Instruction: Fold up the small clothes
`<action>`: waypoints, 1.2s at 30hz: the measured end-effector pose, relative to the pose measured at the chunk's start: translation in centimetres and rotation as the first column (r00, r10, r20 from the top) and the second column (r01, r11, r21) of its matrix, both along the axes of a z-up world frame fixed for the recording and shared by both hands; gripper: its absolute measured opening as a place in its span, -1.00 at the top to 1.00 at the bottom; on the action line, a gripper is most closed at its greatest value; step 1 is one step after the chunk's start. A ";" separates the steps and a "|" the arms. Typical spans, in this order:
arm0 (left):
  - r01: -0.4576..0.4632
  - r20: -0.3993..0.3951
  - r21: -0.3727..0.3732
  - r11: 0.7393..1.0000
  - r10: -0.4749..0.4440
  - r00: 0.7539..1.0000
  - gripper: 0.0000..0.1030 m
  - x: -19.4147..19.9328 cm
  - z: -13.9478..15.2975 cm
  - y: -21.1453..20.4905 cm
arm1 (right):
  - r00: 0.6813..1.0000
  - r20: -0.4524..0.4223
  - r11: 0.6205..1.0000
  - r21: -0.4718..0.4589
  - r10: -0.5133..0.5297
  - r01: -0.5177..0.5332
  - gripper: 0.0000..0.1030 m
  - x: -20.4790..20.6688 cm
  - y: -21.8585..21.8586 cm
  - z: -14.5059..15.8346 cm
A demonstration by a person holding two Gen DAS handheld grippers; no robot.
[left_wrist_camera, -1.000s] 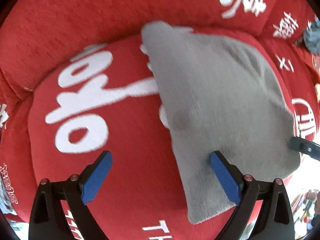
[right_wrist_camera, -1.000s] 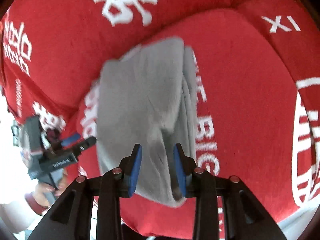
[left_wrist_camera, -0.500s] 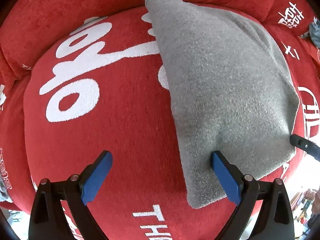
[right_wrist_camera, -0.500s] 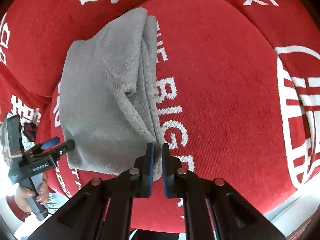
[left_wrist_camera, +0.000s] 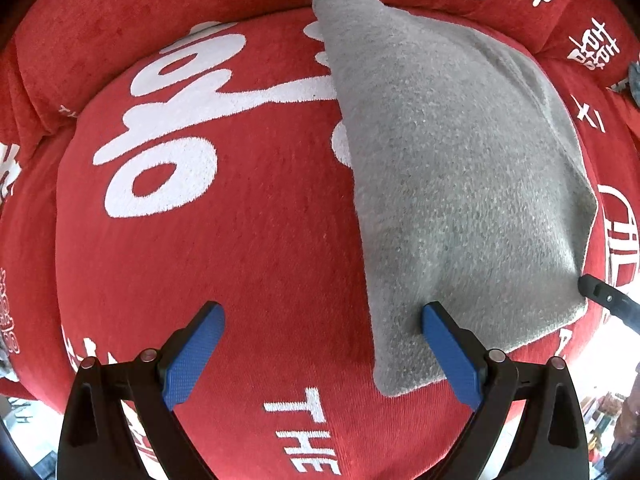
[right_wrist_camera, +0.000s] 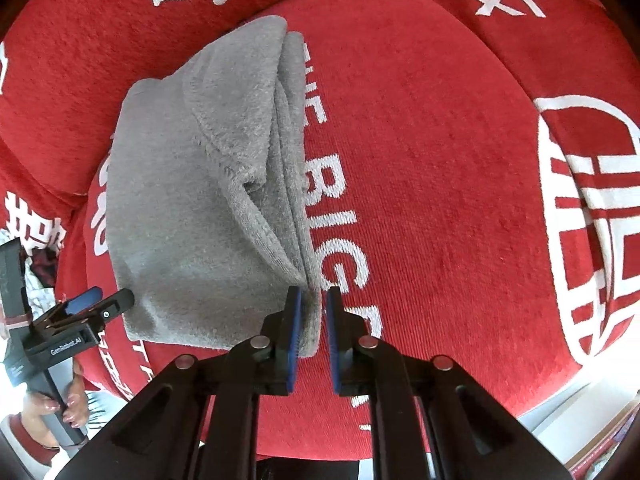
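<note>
- The red cushion (left_wrist_camera: 248,240), printed with white lettering, carries everything; its back edge meets a red backrest (left_wrist_camera: 140,12) and its front edge falls away below both cameras.
- The grey garment (left_wrist_camera: 460,168) lies folded on the cushion, running from the back edge towards the front edge; in the right wrist view it sits left of the printed letters, with several layers stacked along its right side.
- The left gripper (left_wrist_camera: 320,344) hangs over the cushion with its jaws wide apart and nothing clamped; one blue pad is above the garment's near edge, the other above bare cushion.
- The right gripper (right_wrist_camera: 311,332) has its jaws only slightly apart, and they have just been opening; the garment's near right corner sits between the pads, seemingly let go rather than pinched.
- My judgement: the step in hand is releasing a finished fold. To do it well, open fully before lifting clear, so the stacked edges do not drag out of line.
- The left gripper could then press or smooth the near edge flat.
- Hard to tell: whether the right pads touch the fabric, and how many layers lie underneath.
- The garment's type is not clear; no sleeve or collar shows.
- A hand (right_wrist_camera: 60,404) on the left gripper's handle is cut off at the frame edge.
</note>
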State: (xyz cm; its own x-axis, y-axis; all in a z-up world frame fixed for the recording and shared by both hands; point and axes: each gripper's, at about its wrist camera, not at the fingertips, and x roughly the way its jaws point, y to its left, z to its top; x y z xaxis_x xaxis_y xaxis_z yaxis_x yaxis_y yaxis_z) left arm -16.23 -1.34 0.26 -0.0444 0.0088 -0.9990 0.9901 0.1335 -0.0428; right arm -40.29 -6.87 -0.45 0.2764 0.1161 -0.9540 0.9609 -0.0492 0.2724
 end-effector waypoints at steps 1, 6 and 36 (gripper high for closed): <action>-0.005 -0.003 0.000 1.000 0.005 1.000 -0.92 0.1 0.1 0.3 | 1.000 -0.010 1.000 0.001 -0.003 0.003 0.68 0.1 0.1 0.1; -0.005 -0.015 -0.003 1.000 0.005 1.000 -0.92 0.5 0.5 2.1 | 0.998 -0.043 0.999 -0.009 -0.039 0.039 0.61 0.2 0.6 0.5; -0.230 -0.083 -0.087 0.969 0.224 0.971 -0.98 4.6 5.0 7.6 | 0.997 -0.045 0.996 -0.053 0.068 -0.070 0.12 6.0 1.2 7.1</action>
State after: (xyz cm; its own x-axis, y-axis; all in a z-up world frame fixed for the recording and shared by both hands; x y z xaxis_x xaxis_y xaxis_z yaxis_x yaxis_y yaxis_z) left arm -11.59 6.28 5.25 -0.1056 -0.1048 -0.9889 0.9282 0.3463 -0.1359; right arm -34.33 -5.63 6.67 0.2278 0.0810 -0.9703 0.9725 0.0315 0.2309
